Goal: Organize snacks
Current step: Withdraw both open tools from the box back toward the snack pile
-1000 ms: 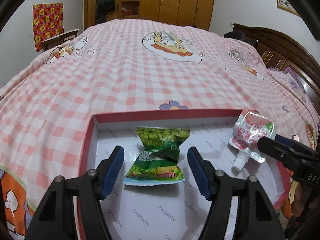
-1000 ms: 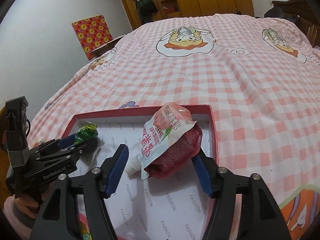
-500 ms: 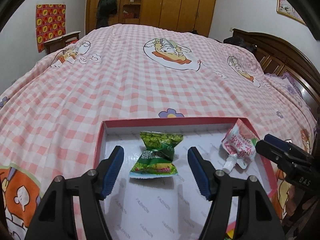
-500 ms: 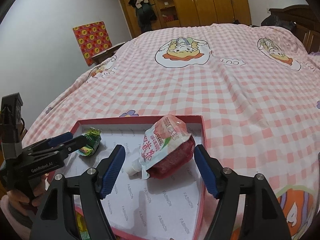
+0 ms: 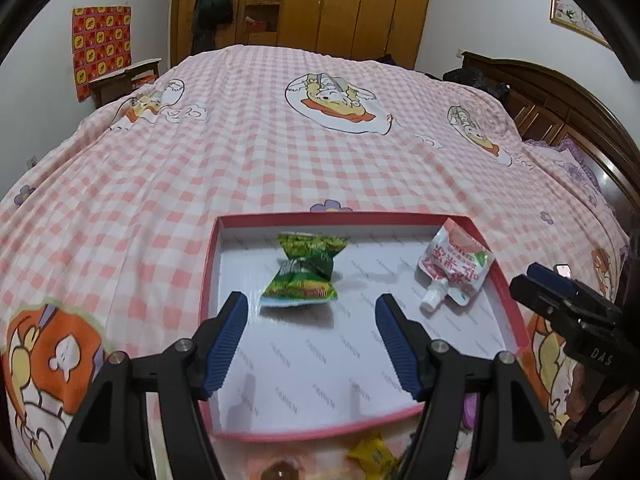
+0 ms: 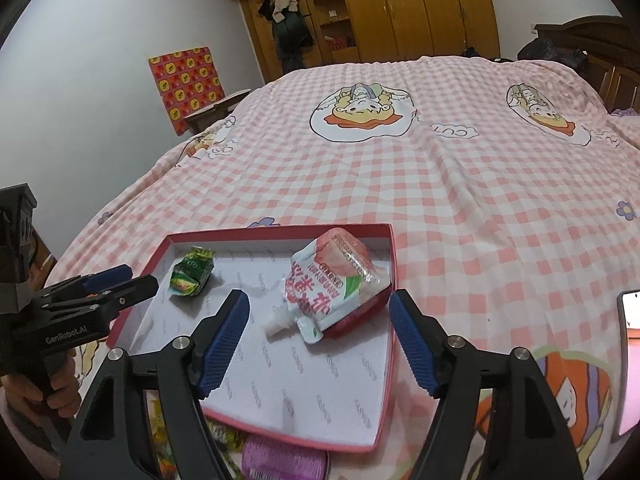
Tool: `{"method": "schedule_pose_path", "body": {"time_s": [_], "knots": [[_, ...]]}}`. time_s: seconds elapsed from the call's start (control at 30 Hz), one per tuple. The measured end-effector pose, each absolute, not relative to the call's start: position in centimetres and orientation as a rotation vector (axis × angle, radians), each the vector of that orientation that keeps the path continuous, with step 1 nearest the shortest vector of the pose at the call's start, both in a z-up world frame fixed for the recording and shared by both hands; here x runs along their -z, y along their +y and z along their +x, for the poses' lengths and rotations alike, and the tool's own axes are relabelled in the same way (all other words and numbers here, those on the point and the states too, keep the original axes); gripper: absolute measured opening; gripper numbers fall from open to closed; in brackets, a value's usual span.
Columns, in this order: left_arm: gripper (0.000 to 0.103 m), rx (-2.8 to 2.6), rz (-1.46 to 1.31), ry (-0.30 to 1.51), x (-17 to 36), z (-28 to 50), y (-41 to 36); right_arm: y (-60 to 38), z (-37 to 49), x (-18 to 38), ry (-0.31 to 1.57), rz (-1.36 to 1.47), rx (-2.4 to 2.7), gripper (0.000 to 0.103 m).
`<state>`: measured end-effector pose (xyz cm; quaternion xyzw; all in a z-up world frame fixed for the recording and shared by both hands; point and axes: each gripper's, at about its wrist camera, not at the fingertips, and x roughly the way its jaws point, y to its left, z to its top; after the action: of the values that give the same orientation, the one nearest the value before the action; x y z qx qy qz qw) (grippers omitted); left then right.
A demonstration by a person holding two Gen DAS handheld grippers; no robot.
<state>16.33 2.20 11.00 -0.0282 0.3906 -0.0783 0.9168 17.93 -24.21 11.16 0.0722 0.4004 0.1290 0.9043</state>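
Spread wide on the left gripper (image 5: 312,304), pinching nothing, hanging over the white floor of the red-rimmed box (image 5: 208,280). Just past those blue pads (image 5: 230,332), lying loose on the box floor near the far wall: the green snack packet (image 5: 306,276), twisted at the waist, touching neither pad.

Over to the right gripper (image 6: 318,298): just been opening its jaws, standing apart now, with nothing between them. Beyond the tips, resting in the box's right half with its back against the right wall and its spout toward the near side: the red-and-white spout pouch (image 6: 332,280).

Looks like two drops done and a retreat for the next pick. Doing it well from here:

- Keep both sets of jaws spread while pulling away, so as not to drag packet or pouch along
- Rise clear of the near rim before swinging sideways; light cardboard on a soft checked bedcover (image 5: 280,140), likely to skid or tip if clipped
- Go next for the strays outside the near edge: a yellow packet (image 5: 374,456) on the left view, a purple ribbed item (image 6: 280,456) on the right view, both half hidden under the grippers
- Pinch crinkly wrappers across the middle, not the slippery fringe
- Set newcomers on the bare near half, beside rather than on top of what lies there
- Mind the other tool when crossing over
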Motion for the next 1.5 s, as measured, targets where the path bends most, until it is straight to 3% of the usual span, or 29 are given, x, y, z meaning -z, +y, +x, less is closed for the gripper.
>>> {"method": "schedule_pose_path", "body": {"time_s": [0.53,1.5], "knots": [[0.07,0.147,-0.071,0.809,-11.6,11.3,3.0,-24.3,13.1,-11.6,0.862,0.162,-0.269,0.076],[0.07,0.116,-0.106,0.931,-6.2,7.7,4.9,-23.5,6.8,-8.5,0.97,0.089,-0.25,0.076]]}}
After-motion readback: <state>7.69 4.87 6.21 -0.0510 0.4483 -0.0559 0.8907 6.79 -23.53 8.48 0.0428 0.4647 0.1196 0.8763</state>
